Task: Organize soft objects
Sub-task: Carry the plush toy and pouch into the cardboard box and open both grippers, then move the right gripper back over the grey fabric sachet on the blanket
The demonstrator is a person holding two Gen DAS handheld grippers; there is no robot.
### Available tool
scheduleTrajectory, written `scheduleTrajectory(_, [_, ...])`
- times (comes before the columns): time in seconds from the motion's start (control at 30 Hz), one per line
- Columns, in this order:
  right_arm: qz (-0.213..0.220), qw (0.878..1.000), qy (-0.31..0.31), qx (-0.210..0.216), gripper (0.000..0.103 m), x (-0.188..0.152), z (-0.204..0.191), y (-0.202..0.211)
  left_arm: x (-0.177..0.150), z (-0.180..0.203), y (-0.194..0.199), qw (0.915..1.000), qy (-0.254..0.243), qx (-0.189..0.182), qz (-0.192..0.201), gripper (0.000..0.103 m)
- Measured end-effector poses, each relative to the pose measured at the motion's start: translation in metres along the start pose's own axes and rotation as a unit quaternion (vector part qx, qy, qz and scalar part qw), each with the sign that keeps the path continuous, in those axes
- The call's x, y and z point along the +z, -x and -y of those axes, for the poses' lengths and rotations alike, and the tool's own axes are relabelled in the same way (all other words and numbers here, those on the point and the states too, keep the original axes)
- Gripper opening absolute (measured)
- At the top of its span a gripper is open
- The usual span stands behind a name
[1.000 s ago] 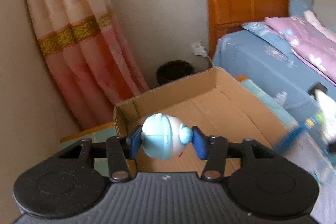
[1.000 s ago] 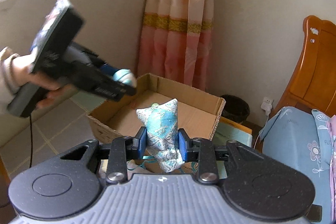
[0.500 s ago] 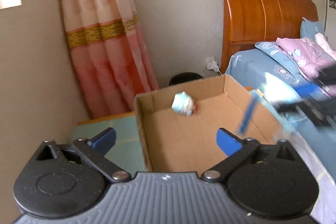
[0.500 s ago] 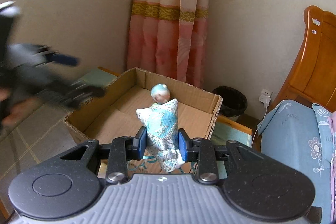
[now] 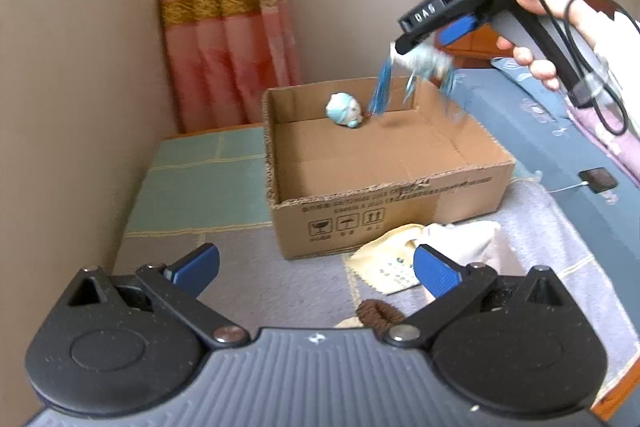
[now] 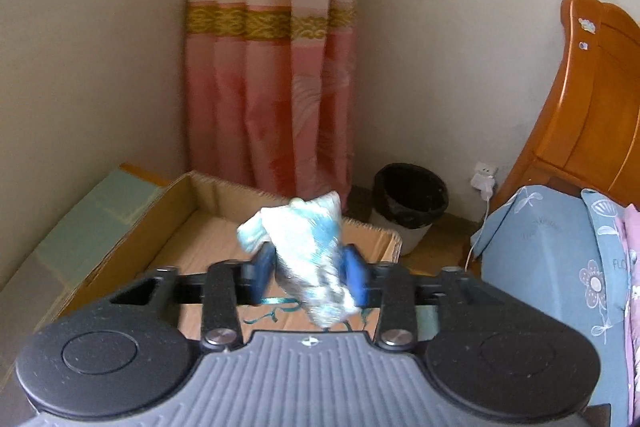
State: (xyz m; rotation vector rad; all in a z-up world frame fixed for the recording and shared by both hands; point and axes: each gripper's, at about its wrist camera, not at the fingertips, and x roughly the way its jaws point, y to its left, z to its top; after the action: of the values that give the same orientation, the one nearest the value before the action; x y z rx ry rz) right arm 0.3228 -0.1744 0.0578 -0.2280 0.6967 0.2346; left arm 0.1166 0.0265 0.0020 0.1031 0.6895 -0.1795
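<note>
A cardboard box stands open on the grey mat; it also shows in the right wrist view. A round blue-white plush toy lies at the box's far wall. My left gripper is open and empty, well back from the box's front. My right gripper is shut on a blue-white patterned sachet with blue tassels, held above the box's far right corner; it shows in the left wrist view too. A cream cloth pouch and a brown knitted item lie in front of the box.
A pink curtain hangs behind the box. A black waste bin stands by the wall. A bed with blue sheet and wooden headboard is on the right. A green mat lies left of the box.
My left gripper opened, dropped the plush toy into the box and pulled back. My right gripper carried the sachet forward over the box.
</note>
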Motion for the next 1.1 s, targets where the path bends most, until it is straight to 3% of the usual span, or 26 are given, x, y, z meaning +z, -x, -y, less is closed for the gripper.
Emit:
scheduleTrajectory(0.03, [-0.004, 1.000, -0.001, -0.003, 0.083, 0.002, 0.000, -0.003, -0.003, 0.002, 0.002, 1.0000, -0.002, 0.003, 0.000, 0.102])
scheduleTrajectory(0.07, [-0.003, 1.000, -0.008, -0.008, 0.096, 0.002, 0.000, -0.003, -0.004, 0.003, 0.003, 1.0000, -0.006, 0.001, 0.001, 0.102])
scheduleTrajectory(0.13, [0.005, 1.000, -0.019, 0.002, 0.100, -0.001, 0.000, 0.004, -0.010, 0.004, 0.007, 0.9999, -0.010, -0.002, 0.003, 0.102])
scheduleTrajectory(0.63, [-0.001, 0.999, -0.043, -0.015, 0.103, -0.065, -0.019, 0.089, -0.036, 0.004, 0.031, 1.0000, -0.003, 0.005, 0.000, 0.102])
scheduleTrajectory(0.9, [-0.010, 0.997, -0.076, -0.033, 0.103, -0.129, -0.035, 0.104, -0.059, 0.002, 0.036, 0.9998, 0.010, 0.002, -0.016, 0.102])
scheduleTrajectory(1.1, [-0.043, 0.991, -0.110, -0.055, 0.103, -0.182, -0.049, 0.087, -0.071, 0.003, 0.030, 0.9995, 0.002, 0.005, -0.030, 0.102])
